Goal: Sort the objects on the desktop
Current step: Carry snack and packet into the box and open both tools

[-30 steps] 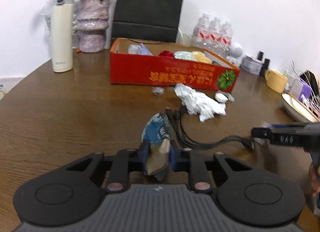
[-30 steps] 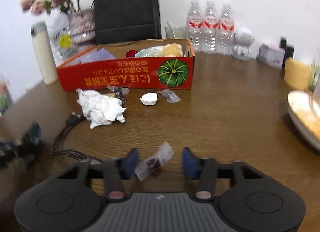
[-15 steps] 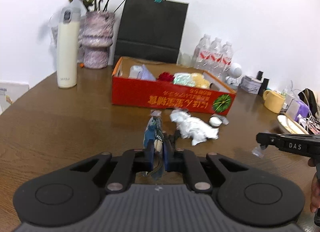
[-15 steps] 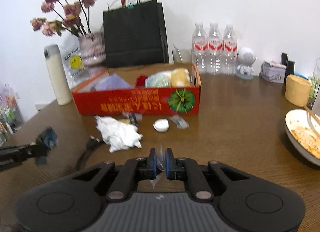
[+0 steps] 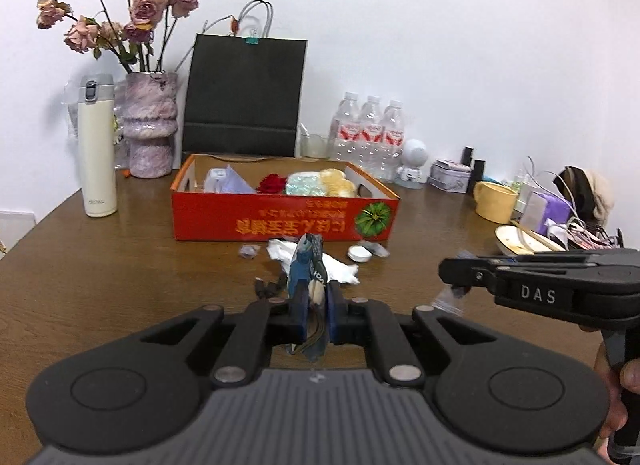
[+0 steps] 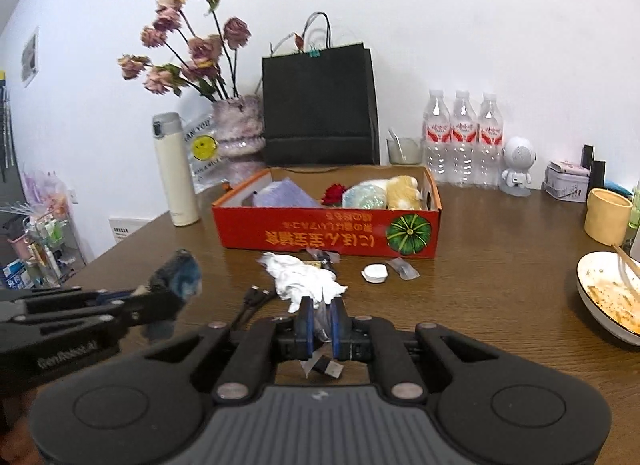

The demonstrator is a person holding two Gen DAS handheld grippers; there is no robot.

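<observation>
My left gripper [image 5: 316, 307] is shut on a blue snack wrapper [image 5: 308, 261] and holds it above the table. My right gripper [image 6: 321, 325] is shut on a small clear plastic bag [image 6: 322, 365] with a dark piece inside; the bag also shows in the left wrist view [image 5: 450, 299]. The red cardboard box [image 5: 280, 225] [image 6: 320, 233] stands ahead on the table and holds several items. In front of it lie a crumpled white tissue [image 6: 304, 277], a white cap [image 6: 375, 272], a small clear wrapper [image 6: 404, 268] and a black cable [image 6: 252, 301].
A cream thermos [image 5: 97, 145], a vase of dried roses [image 5: 150, 125], a black paper bag [image 5: 244, 93] and three water bottles [image 5: 370, 137] stand behind the box. At right are a yellow mug [image 5: 494, 201] and a dirty bowl [image 6: 608, 297].
Both grippers have risen from the table, each carrying its item. The right gripper closed on the clear bag. The box now sits lower and farther in both views.
</observation>
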